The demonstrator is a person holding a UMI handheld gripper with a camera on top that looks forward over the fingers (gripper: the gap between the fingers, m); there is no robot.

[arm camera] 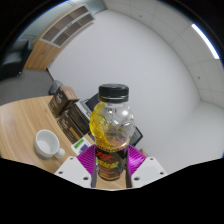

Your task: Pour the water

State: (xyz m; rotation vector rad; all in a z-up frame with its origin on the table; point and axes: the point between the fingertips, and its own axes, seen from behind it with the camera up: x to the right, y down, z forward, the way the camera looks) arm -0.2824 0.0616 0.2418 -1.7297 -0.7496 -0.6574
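A clear plastic bottle (112, 125) with a black cap, yellow liquid and a dark label stands upright between my fingers, lifted above the wooden table (25, 125). My gripper (110, 160) is shut on the bottle's lower labelled part, both purple pads (84, 158) pressing its sides. A white cup (47, 143) sits on the table below and to the left of the bottle, its mouth facing up and its inside looking empty.
Behind the bottle to the left stands a dark appliance (72, 112) with shelves on the table's far side. A white wall fills the background, with wooden cabinets (60, 32) high on the left and a ceiling light strip (205, 40) at right.
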